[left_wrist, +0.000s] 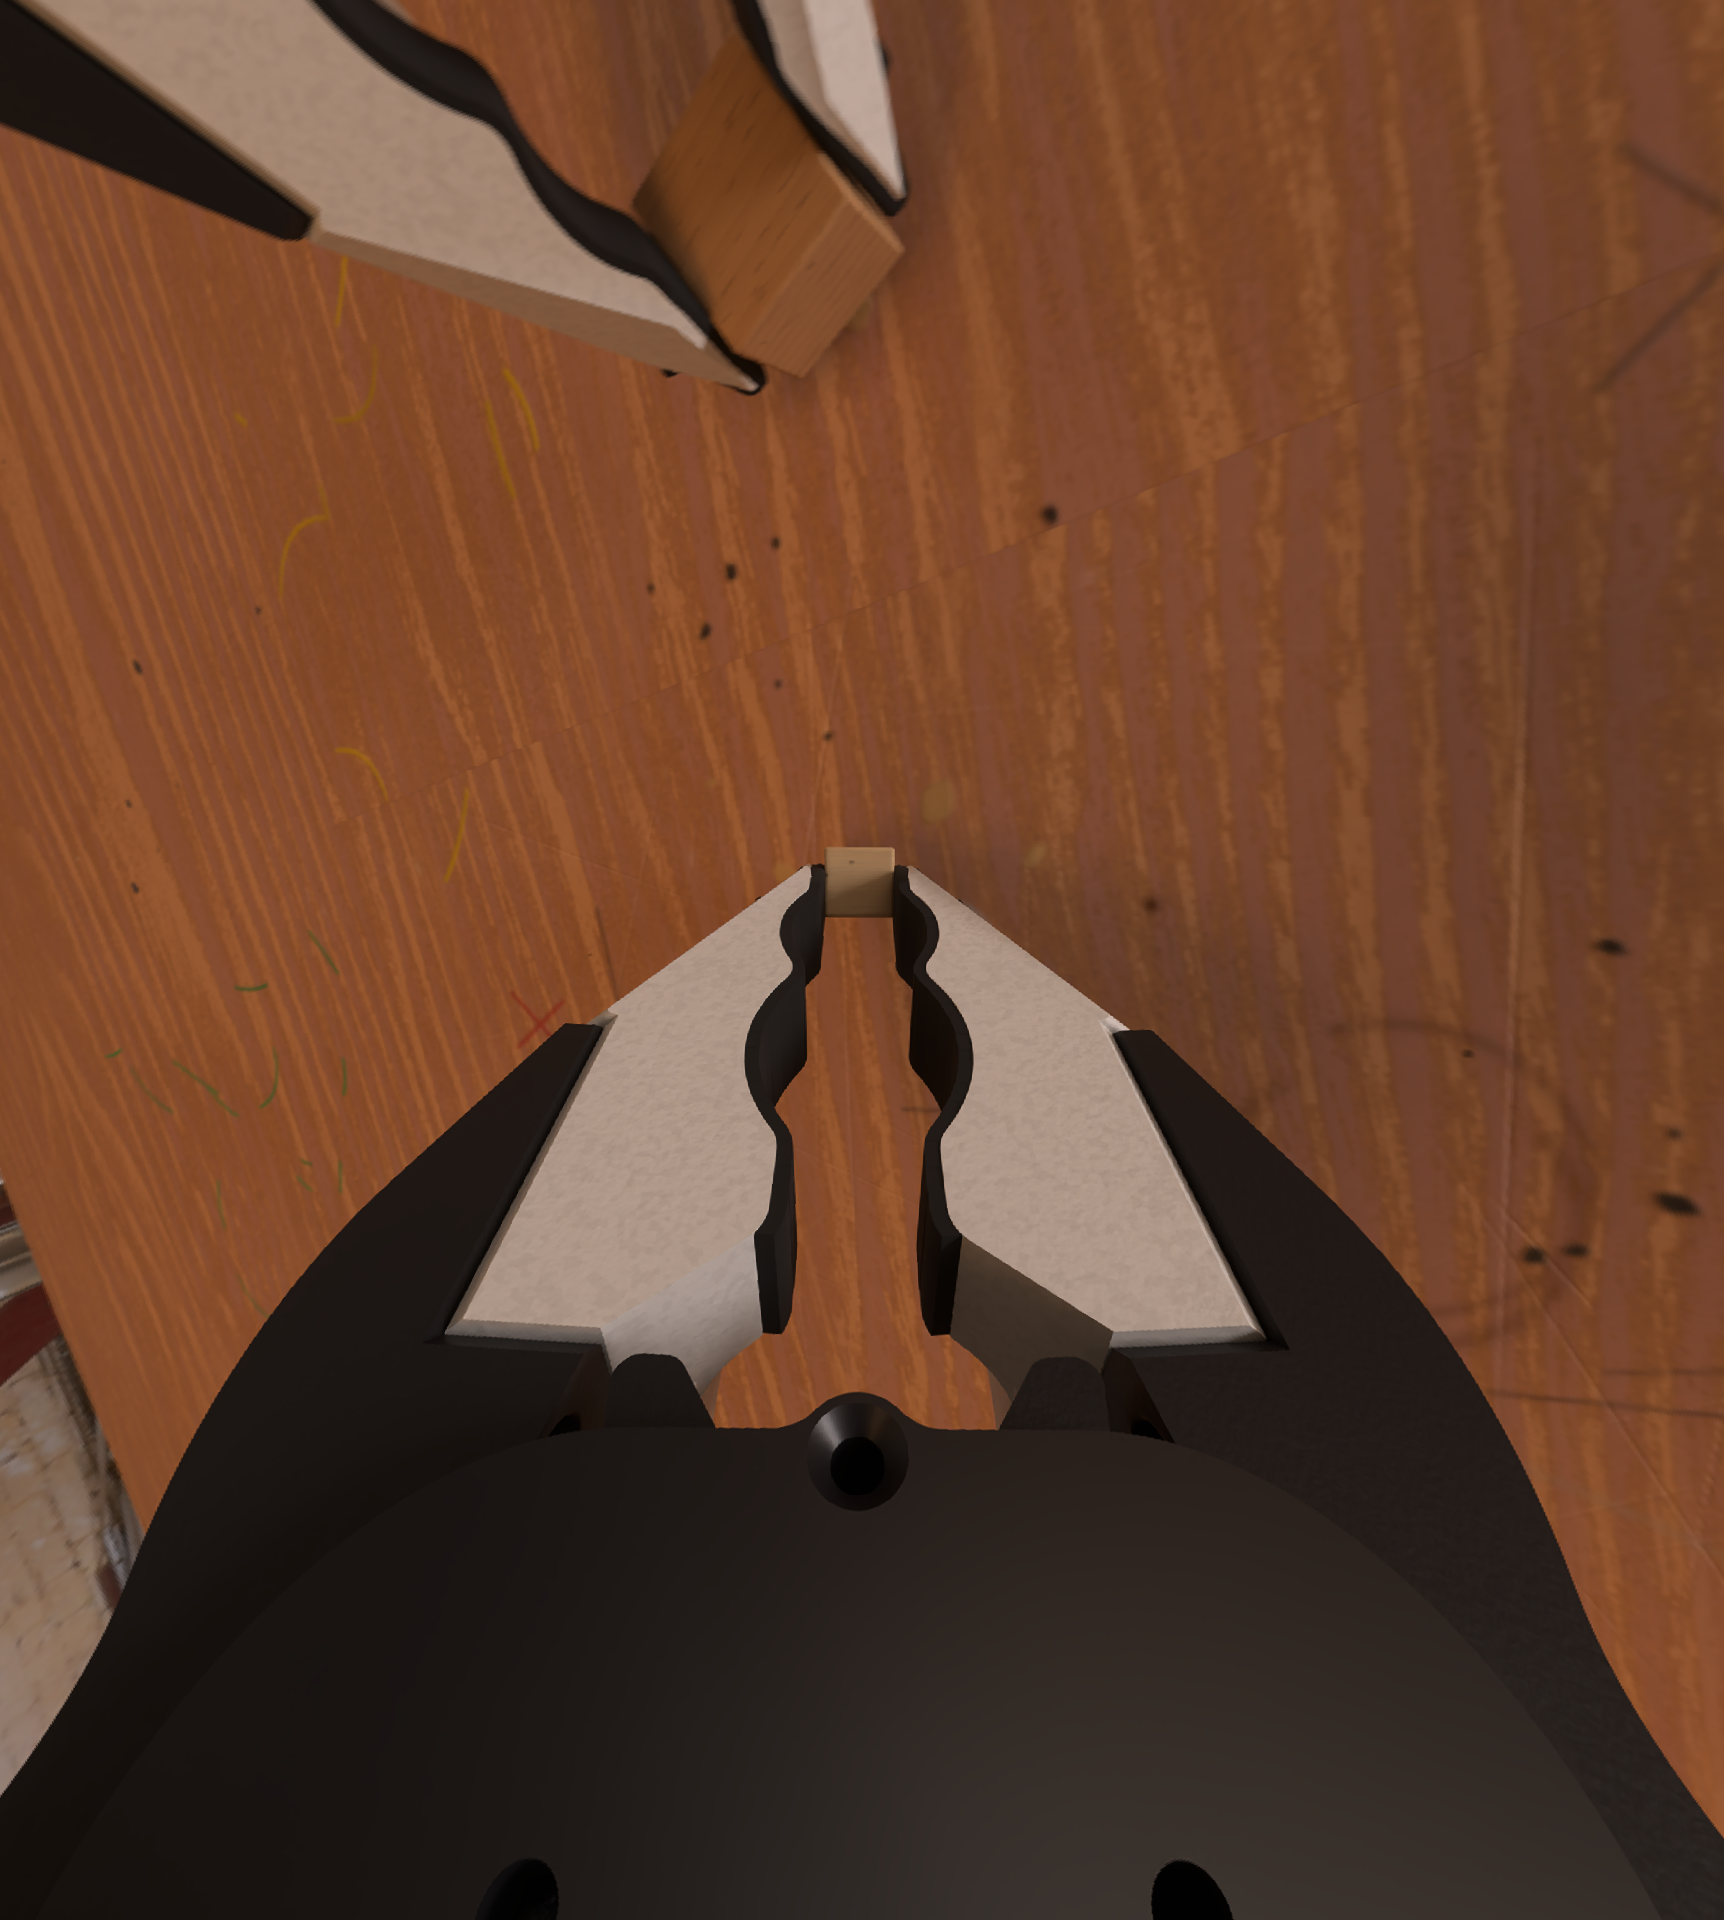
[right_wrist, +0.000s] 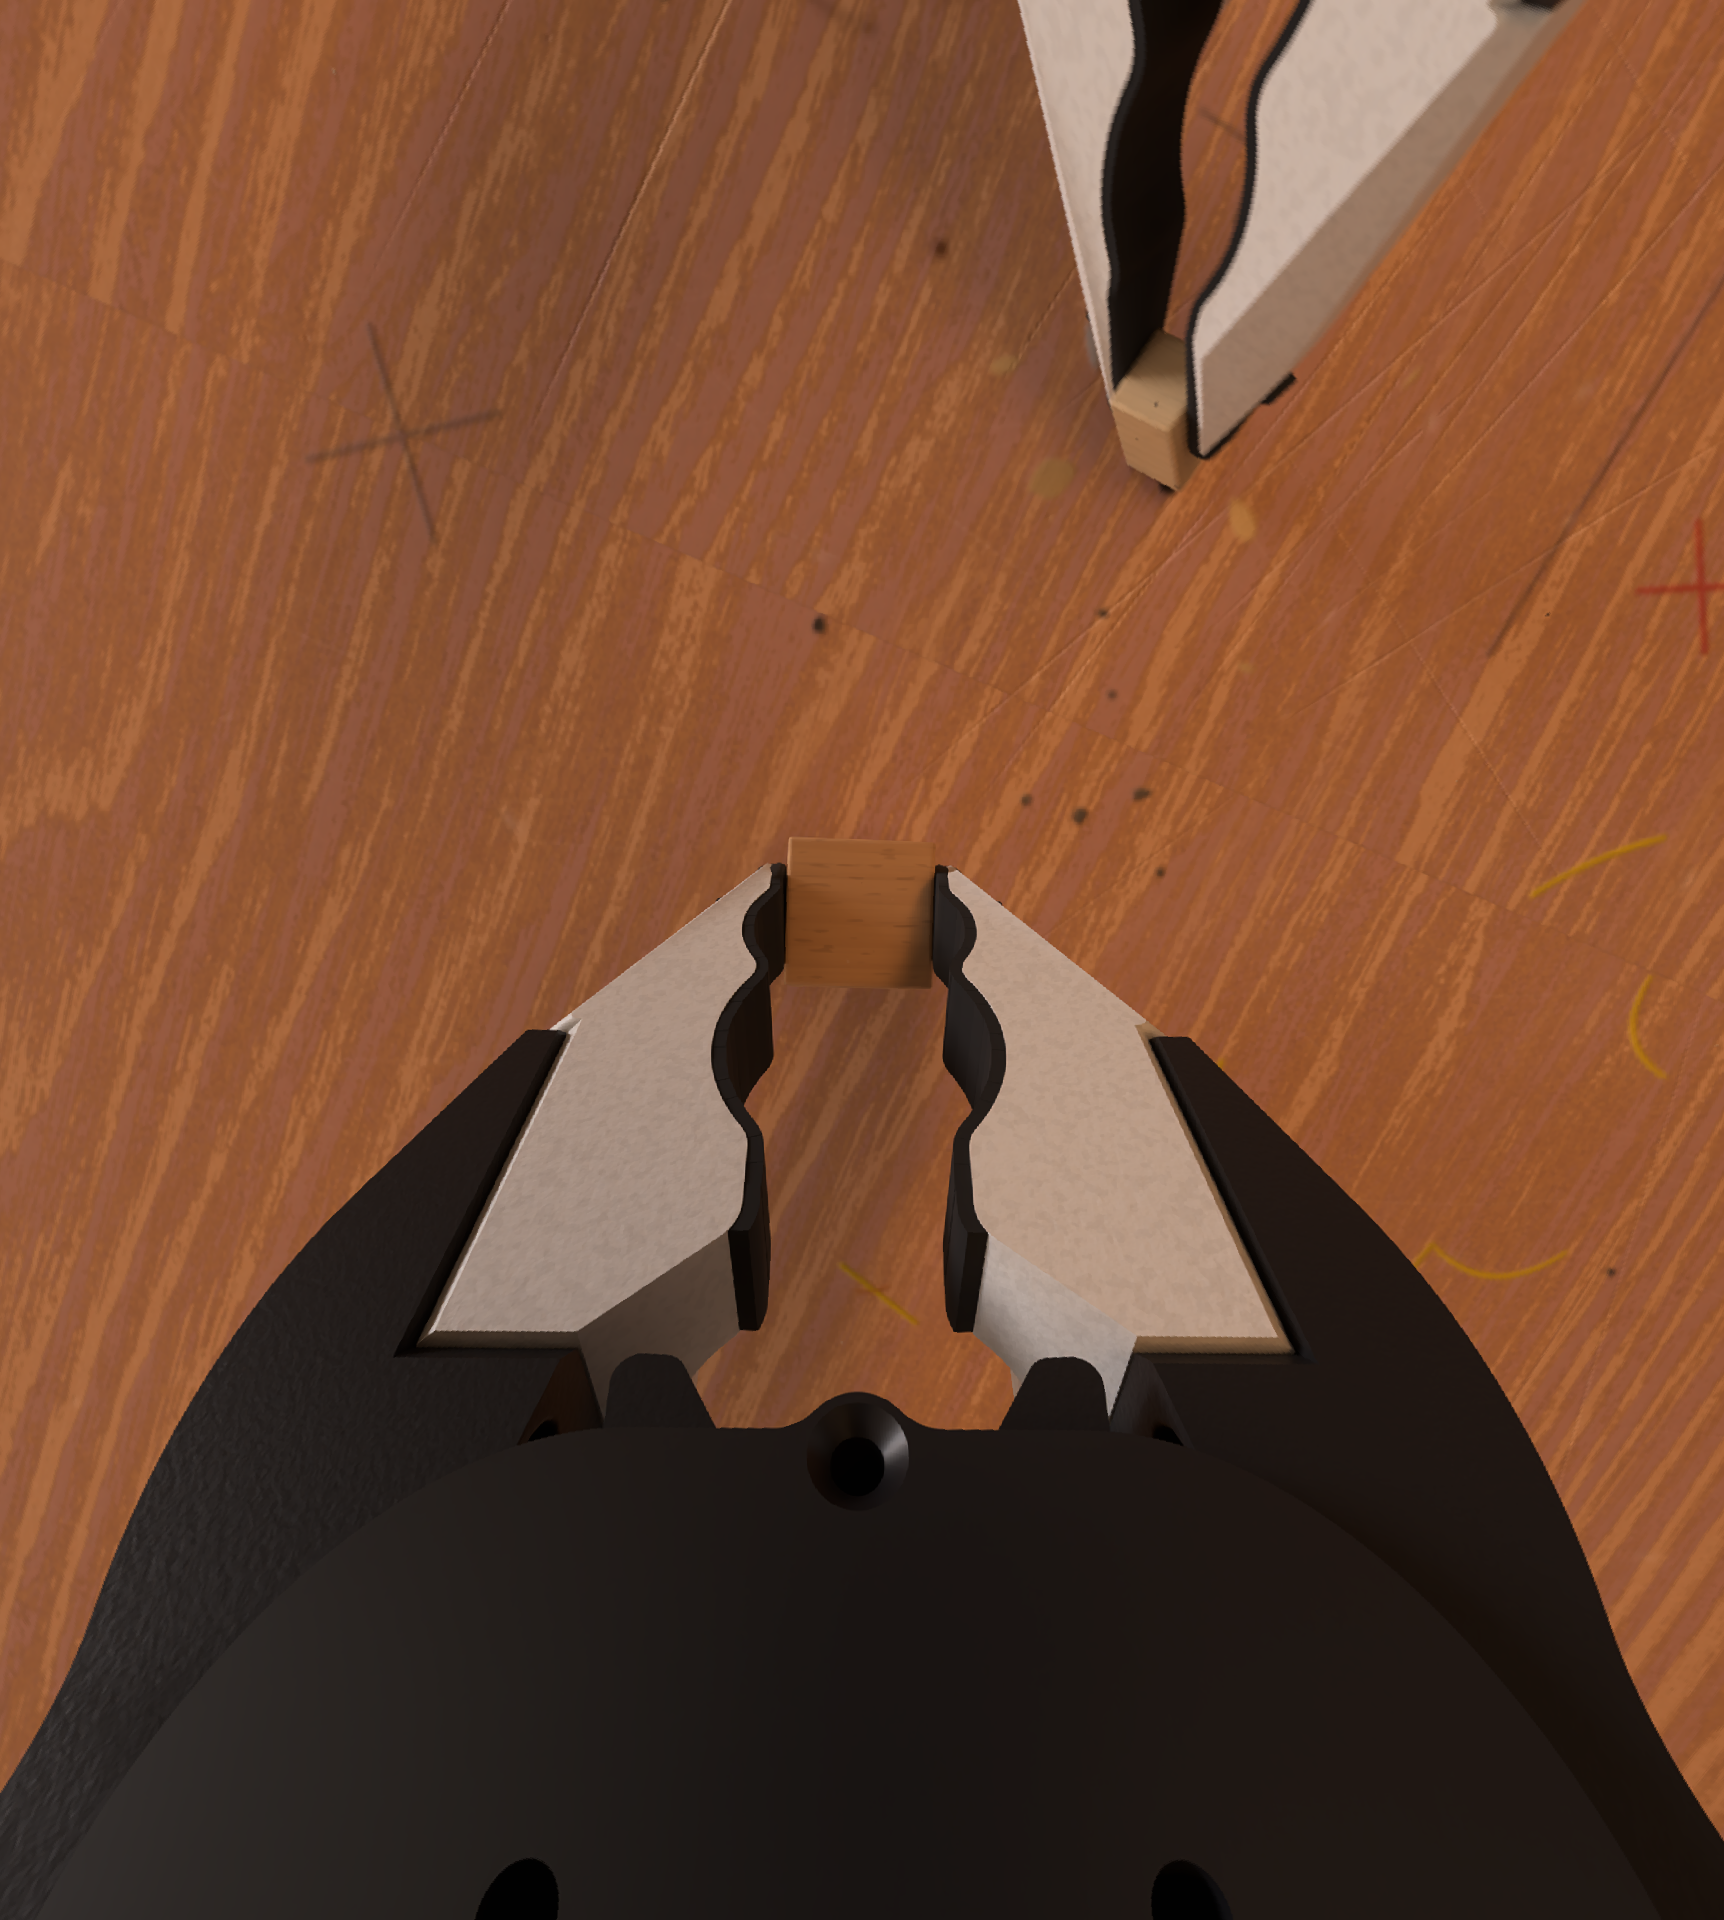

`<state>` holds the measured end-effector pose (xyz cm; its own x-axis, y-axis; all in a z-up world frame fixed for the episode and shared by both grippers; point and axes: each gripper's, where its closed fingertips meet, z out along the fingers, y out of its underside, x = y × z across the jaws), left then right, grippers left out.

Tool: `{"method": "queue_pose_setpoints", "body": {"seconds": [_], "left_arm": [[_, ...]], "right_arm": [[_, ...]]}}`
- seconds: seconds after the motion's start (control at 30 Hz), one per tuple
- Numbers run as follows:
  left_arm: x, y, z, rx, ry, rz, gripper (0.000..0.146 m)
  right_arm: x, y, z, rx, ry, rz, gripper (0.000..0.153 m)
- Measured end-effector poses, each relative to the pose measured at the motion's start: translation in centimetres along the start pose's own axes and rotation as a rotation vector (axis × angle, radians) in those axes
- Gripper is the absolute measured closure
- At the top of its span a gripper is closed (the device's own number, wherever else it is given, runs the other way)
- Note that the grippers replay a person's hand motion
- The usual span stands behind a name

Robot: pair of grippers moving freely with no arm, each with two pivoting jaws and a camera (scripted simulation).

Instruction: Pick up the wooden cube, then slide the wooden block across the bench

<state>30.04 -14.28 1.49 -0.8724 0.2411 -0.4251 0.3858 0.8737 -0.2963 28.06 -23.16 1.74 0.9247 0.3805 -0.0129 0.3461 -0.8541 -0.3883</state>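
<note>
In the left wrist view, the left gripper [left_wrist: 859, 883] fills the lower half of the frame, its black-padded fingers [left_wrist: 808, 914] clenched on a small pale wooden cube [left_wrist: 859, 883] just above frame centre. The cube is pinched at the very tips by two opposite side faces. Whether it is clear of the orange-brown wooden bench [left_wrist: 1253, 623] cannot be told from this angle. Farther off, at the upper middle of the frame, the right gripper [left_wrist: 796, 270] straddles the darker, larger wooden block [left_wrist: 770, 244].

In the right wrist view, that gripper [right_wrist: 859, 914] has its jaws closed against the block [right_wrist: 859, 914] near frame centre, pads flat on its left and right faces. The block's lower face appears to sit on or very near the bench [right_wrist: 318, 727]. Beyond it, at the upper right, the left gripper [right_wrist: 1164, 410] shows with the cube [right_wrist: 1149, 416] between its tips, close to the surface. A red cross mark [right_wrist: 1702, 587] lies at the right edge, a grey one [right_wrist: 406, 431] at the upper left.

Both pieces look rigid and light, with smooth flat faces. The cube is held by so little pad that it could twist or slip out. The block should slide easily if kept level, and tilting it might dig an edge into the bench.
</note>
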Motion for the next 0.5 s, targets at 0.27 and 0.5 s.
{"method": "queue_pose_setpoints", "body": {"seconds": [0.27, 0.5], "left_arm": [[-1.8, 0.4, 0.7, -0.02, -0.069, -0.01, 0.134], [-2.2, 0.6, 0.9, -0.013, -0.089, -0.032, 0.134]], "right_arm": [[-0.5, -0.5, 0.4, 0.066, 0.031, 0.049, 0.125], [-0.7, -0.3, 0.1, 0.085, 0.045, 0.054, 0.125]]}}
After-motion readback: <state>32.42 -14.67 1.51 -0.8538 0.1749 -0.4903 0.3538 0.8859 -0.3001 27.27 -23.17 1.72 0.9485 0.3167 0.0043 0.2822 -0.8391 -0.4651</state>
